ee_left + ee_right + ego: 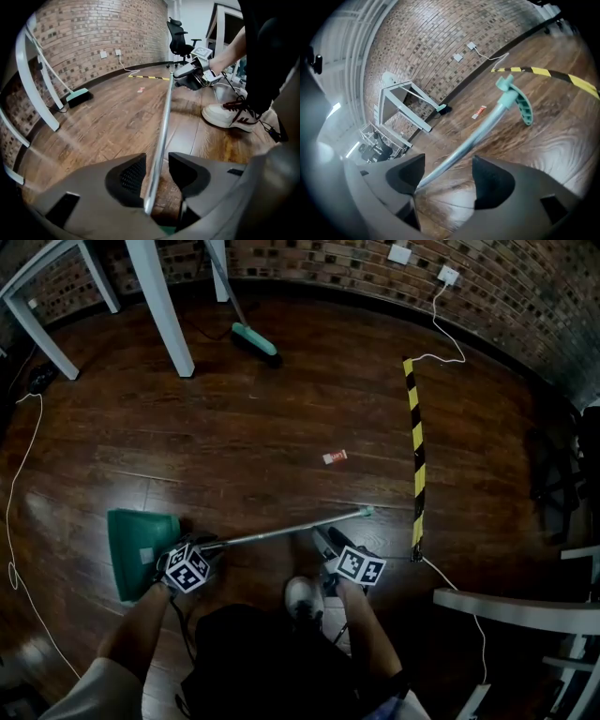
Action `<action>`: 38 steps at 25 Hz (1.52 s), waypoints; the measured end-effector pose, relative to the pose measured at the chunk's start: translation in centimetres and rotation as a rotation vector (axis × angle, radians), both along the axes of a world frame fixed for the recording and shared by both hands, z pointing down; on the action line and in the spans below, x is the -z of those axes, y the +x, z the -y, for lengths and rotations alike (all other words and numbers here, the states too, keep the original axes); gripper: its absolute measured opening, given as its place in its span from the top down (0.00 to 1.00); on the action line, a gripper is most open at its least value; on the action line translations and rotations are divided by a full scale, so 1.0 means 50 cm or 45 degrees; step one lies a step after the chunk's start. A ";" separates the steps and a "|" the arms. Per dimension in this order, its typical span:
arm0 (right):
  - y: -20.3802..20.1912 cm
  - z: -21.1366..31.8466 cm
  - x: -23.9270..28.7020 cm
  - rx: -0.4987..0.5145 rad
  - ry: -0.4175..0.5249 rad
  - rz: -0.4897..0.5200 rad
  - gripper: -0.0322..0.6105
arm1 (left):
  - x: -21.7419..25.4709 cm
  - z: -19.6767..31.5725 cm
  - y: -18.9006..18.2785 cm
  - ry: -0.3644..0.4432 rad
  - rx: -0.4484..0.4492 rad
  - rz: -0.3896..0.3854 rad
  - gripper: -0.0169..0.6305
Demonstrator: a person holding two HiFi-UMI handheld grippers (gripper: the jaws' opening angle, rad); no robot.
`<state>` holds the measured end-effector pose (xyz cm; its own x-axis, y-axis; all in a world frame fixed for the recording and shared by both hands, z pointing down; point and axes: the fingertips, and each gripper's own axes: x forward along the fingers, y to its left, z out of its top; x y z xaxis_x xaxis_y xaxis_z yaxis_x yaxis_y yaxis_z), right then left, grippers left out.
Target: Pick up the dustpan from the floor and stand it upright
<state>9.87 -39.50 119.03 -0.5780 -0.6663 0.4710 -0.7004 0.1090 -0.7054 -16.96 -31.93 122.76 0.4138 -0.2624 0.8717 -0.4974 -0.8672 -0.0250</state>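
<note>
On the floor (281, 418): one dustpan (141, 549), one broom (255, 341).

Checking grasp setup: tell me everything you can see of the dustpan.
The dustpan lies flat on the wood floor: green plastic-looking scoop at the person's left, long shiny metal pole running rightward, teal grip at its end. The left gripper straddles the pole near the scoop, the right gripper further along; both sets of jaws stand apart, not clamping it.

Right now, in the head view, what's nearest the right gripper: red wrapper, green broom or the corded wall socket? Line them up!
1. Red wrapper, on the floor just beyond the right gripper.
2. Green broom, farther, upper left.
3. Corded wall socket, farthest, upper right.
</note>
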 end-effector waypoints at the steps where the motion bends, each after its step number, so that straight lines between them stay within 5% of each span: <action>1: 0.000 0.004 -0.009 -0.011 -0.012 0.015 0.45 | -0.008 0.000 0.000 -0.032 -0.022 0.003 0.72; 10: -0.002 0.047 -0.031 -0.142 -0.049 0.190 0.45 | -0.073 -0.018 0.022 -0.144 -0.267 0.115 0.69; 15: -0.017 0.057 -0.031 -0.119 -0.092 0.206 0.56 | -0.098 -0.013 0.029 -0.141 -0.334 0.180 0.69; 17: -0.012 0.056 -0.037 -0.139 -0.116 0.170 0.72 | -0.104 -0.008 0.028 -0.136 -0.323 0.187 0.70; 20: -0.012 0.053 -0.029 -0.148 -0.116 0.174 0.74 | -0.096 0.004 0.024 -0.113 -0.289 0.181 0.82; 29: -0.002 0.093 0.151 -0.142 0.166 0.104 0.74 | -0.013 0.046 0.059 -0.038 -0.217 0.010 0.82; 38: 0.083 0.122 0.451 -0.219 0.564 -0.123 0.76 | 0.120 0.119 0.213 0.143 -0.212 -0.301 0.82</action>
<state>14.01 -45.61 96.47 -0.4094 -0.8969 0.1669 -0.7948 0.2608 -0.5480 -6.32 -37.86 116.74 0.6473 -0.2631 0.7154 -0.3518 -0.9357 -0.0258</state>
